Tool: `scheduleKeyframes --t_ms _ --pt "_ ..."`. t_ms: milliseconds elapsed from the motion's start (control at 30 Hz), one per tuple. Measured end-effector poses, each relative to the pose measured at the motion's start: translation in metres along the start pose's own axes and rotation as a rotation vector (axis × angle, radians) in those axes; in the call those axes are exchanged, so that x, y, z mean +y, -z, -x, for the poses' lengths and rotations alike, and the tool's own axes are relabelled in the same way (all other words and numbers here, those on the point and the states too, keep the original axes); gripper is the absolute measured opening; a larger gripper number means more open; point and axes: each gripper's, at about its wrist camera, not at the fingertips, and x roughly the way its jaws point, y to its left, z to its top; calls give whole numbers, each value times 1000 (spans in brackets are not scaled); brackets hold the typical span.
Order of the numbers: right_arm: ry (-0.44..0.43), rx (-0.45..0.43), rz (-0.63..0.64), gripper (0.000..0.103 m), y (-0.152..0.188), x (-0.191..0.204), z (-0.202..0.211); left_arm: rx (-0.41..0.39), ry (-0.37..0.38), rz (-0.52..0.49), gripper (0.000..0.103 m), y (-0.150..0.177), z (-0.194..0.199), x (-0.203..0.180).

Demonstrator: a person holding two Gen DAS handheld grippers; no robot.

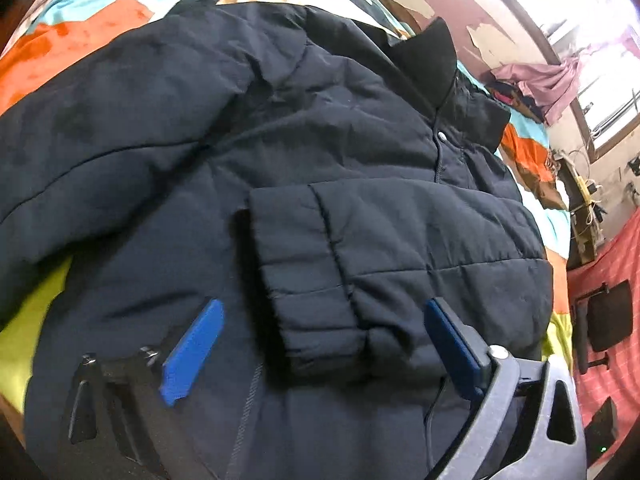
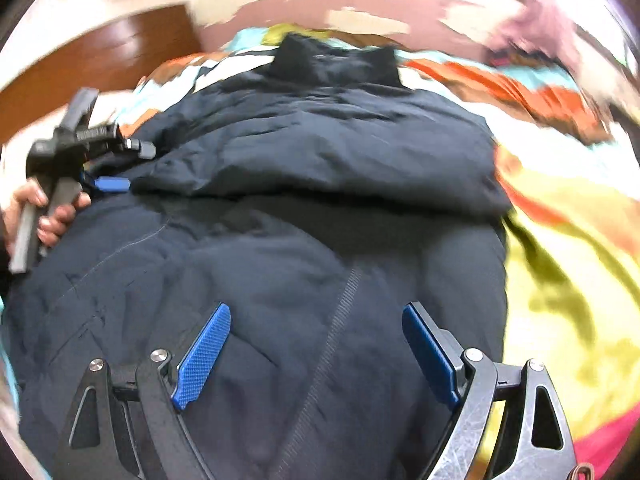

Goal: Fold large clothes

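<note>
A dark navy padded jacket [image 1: 340, 128] lies front up on a bright patterned bedspread [image 1: 72, 44]. One sleeve [image 1: 360, 248] is folded across its chest, cuff toward me. My left gripper [image 1: 324, 312] is open just above the lower front, its blue pads either side of the cuff. In the right wrist view the jacket [image 2: 304, 148] fills the middle, collar far. My right gripper [image 2: 316, 316] is open above the hem, near the zip line. The left gripper [image 2: 116, 168] shows at the jacket's left edge, held by a hand.
The bedspread [image 2: 560, 216] extends to the right of the jacket. A peeling wall [image 1: 452, 4] and a window with hanging purple cloth [image 1: 556, 80] stand beyond the bed. A wooden headboard [image 2: 100, 64] is at the far left. Dark stools [image 1: 608, 316] stand on red floor.
</note>
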Motion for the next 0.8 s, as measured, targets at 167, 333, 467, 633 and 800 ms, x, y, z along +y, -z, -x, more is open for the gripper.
scheduleKeyframes --t_ms 167,333,467,633,800 --pt "-19 -66 -148 87 8 -28 12 -17 -148 -52 44 1 -9 -19" --pt "-45 -69 -202 87 9 -37 13 -130 -216 -93 3 -1 11 -27" --pt "-41 -68 -190 87 -2 -41 15 -263 -267 -150 2 -7 35 -40" --pt "40 -149 -139 87 -32 -41 22 -406 -396 -261 2 -19 48 -61" --pt "197 -243 -26 85 -65 -30 -1 -361 -492 -279 2 -20 17 -46"
